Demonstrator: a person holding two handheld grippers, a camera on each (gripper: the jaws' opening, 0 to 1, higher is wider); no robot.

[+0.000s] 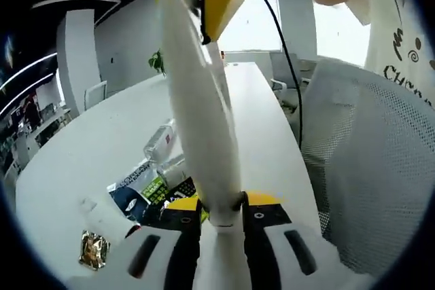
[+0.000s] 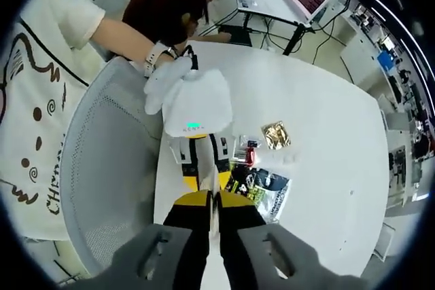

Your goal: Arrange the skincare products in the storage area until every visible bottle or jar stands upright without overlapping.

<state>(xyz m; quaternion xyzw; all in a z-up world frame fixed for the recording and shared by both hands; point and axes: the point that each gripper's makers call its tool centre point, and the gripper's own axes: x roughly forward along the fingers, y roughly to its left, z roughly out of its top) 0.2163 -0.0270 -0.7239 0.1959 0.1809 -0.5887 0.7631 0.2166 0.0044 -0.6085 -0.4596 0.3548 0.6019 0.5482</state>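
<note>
Both grippers clamp one long white plastic tube held above the white oval table: left gripper jaws closed on one end, right gripper jaws closed on the other, seen edge-on. Risk, as I judge it: pulling against each other could twist or drop the tube onto the clutter. Count on table: one clear bottle lying down, one dark sachet pack, one gold foil packet, one small white tube. Grey mesh chair beside.
</note>
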